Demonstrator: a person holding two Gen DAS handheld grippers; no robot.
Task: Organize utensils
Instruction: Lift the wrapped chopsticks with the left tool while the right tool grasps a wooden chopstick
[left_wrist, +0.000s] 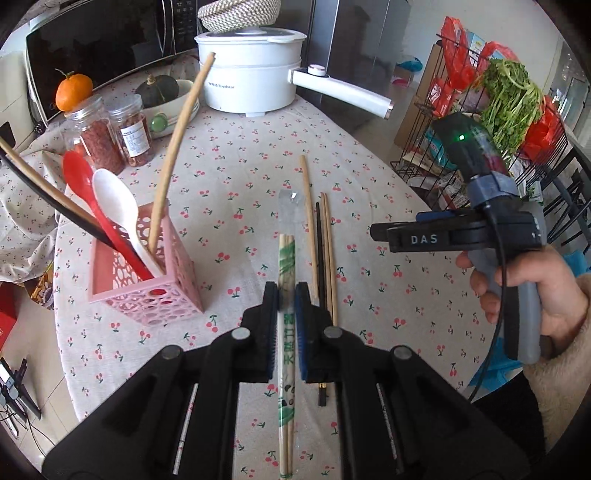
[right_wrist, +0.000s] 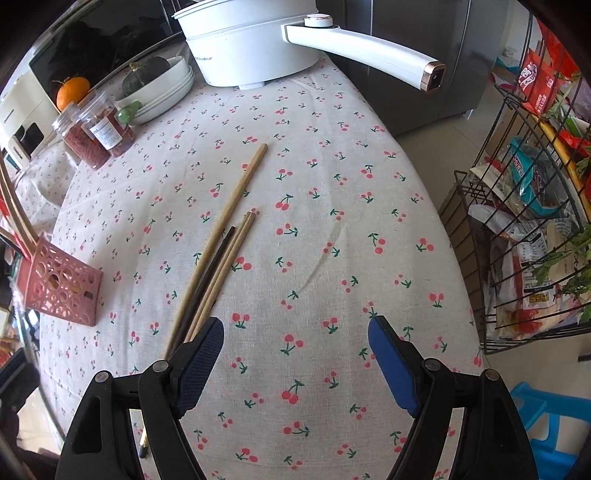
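My left gripper (left_wrist: 287, 295) is shut on a wrapped pair of disposable chopsticks (left_wrist: 286, 254) in a clear sleeve with green print, held above the cherry-print tablecloth (left_wrist: 240, 177). To its left stands a pink perforated holder (left_wrist: 147, 295) with a red spoon (left_wrist: 79, 177), a white spoon (left_wrist: 114, 199) and chopsticks in it. Several loose chopsticks (left_wrist: 321, 243) lie on the cloth just right of the gripper. My right gripper (right_wrist: 295, 332) stands open and empty over bare cloth. The loose chopsticks (right_wrist: 218, 251) pass just outside its left finger. The pink holder (right_wrist: 62, 288) shows at that view's left edge.
A white electric pot (left_wrist: 251, 77) with a long handle stands at the table's far end. Two jars (left_wrist: 110, 136), a bowl holding a dark squash (left_wrist: 159, 92), an orange and a microwave are at far left. A wire rack of groceries (right_wrist: 524, 221) and a blue stool (right_wrist: 546, 417) stand beside the table's right edge.
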